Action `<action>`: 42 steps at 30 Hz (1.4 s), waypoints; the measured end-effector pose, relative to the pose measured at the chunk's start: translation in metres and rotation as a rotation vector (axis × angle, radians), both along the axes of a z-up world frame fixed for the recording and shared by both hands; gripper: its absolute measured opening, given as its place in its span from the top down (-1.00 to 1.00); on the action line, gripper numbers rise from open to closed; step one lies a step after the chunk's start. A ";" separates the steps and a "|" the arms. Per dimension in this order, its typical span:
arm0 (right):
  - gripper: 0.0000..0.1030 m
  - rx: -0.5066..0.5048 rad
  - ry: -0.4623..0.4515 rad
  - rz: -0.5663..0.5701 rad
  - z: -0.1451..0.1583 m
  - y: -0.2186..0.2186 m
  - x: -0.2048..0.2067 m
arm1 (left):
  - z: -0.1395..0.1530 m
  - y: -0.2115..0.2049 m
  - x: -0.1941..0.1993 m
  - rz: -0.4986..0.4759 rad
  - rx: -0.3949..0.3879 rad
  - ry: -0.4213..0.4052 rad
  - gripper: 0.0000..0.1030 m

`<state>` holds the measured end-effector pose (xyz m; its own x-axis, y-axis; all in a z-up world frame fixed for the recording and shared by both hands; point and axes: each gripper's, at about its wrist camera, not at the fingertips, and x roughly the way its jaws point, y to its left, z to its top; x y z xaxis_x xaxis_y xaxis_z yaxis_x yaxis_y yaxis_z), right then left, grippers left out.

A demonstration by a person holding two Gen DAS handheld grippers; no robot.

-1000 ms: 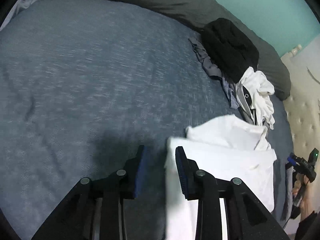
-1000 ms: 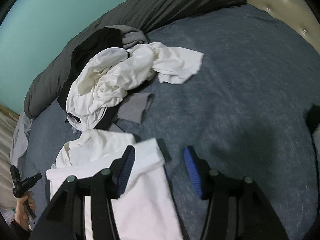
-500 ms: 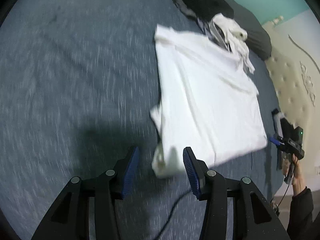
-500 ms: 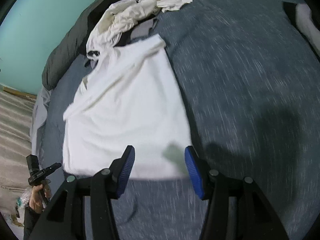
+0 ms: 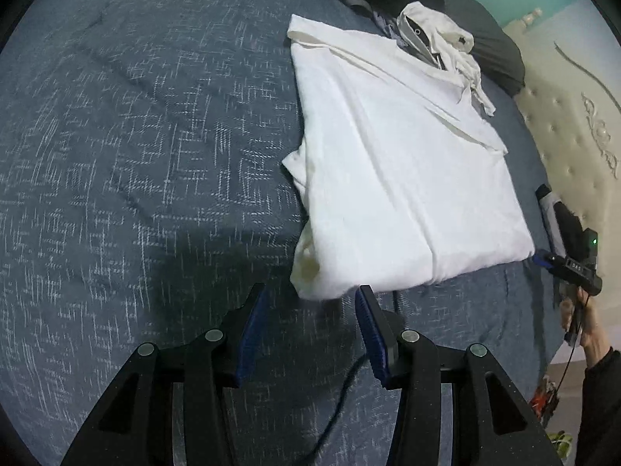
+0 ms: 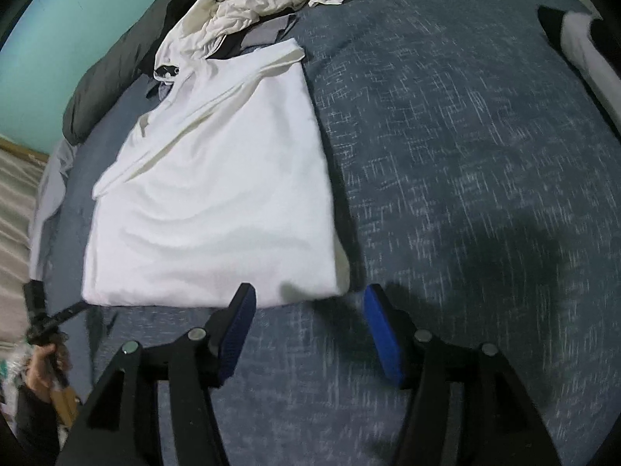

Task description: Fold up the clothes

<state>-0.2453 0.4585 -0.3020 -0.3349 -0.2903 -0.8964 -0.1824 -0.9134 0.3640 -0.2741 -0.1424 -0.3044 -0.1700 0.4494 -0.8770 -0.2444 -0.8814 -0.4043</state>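
A teal wall (image 6: pixel 77 11) rises behind the blue-covered bed (image 5: pixel 136 136) and tufted headboard (image 5: pixel 574 124).

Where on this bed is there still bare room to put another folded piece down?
The blue bedspread is bare along one long edge of the white shirt, the left in the left wrist view, and before both grippers. It is crowded at the shirt's far end, where a heap of clothes lies against the dark pillow.

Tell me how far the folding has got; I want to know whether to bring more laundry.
One white shirt lies spread flat on the blue bedspread, its sides apparently folded in. Left gripper and right gripper stand open at its near corners, holding nothing, so its next fold looks pending. A heap of unfolded clothes waits behind it. Early days.
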 end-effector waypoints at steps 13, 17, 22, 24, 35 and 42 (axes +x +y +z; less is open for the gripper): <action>0.92 -0.012 0.075 0.009 0.010 0.010 -0.009 | 0.017 -0.011 -0.002 -0.009 0.010 0.076 0.96; 0.92 -0.024 0.098 -0.008 0.019 0.017 -0.009 | 0.021 -0.019 -0.003 0.002 0.019 0.088 0.96; 0.92 -0.030 0.031 -0.041 -0.004 0.014 -0.009 | 0.003 -0.023 0.002 0.006 0.004 0.045 0.96; 0.92 -0.052 0.010 -0.048 -0.014 0.013 -0.008 | 0.000 -0.023 0.003 0.013 0.020 0.027 0.96; -0.10 -0.187 0.068 -0.174 -0.016 0.031 -0.005 | 0.011 -0.038 0.000 0.097 0.099 0.007 0.74; -0.12 -0.184 0.040 -0.142 -0.027 0.015 -0.016 | -0.011 -0.022 -0.008 0.126 0.164 -0.058 0.39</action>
<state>-0.2615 0.4737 -0.3293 -0.4181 -0.3946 -0.8182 -0.2867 -0.7974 0.5311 -0.2825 -0.1645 -0.3151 -0.1854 0.5656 -0.8036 -0.1092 -0.8246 -0.5552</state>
